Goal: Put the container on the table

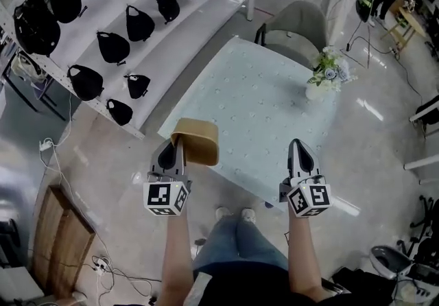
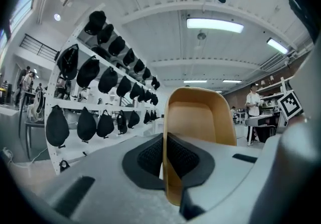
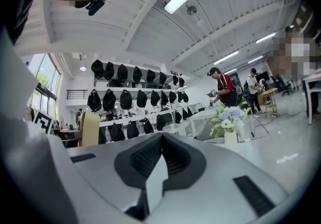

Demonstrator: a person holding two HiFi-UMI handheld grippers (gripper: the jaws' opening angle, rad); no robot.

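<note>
The step in hand looks like the carry: the container (image 1: 197, 141) is up in the air in the left tongs (image 1: 178, 150) and has not yet been set on the bench (image 1: 254, 102).

In the left gripper view the left tongs (image 2: 165, 142) are closed on 1 thin wall of the container (image 2: 200, 117), with 1 jaw against the outside of that wall and the other against the inside. The tan hollow of the container opens to the right of the clamped wall. The grip sits at the wall's near edge, so the bulk of the container stands out beyond the jaw tips.

From the head view the container hangs over the near-left edge of the bench, partly above the pale cloth and partly above the floor. How high it hangs above the cloth cannot be told.

The right tongs (image 1: 300, 154) hover over the near-right edge of the bench. The right gripper view shows these tongs (image 3: 159, 142) with their jaws pressed together and nothing between them.

The next move probably calls for carrying the container forward over the bare cloth, lowering it until its base rests flat, then parting the jaws. The vase of flowers (image 1: 328, 73) stands at the far-right side, well apart from that path.
</note>
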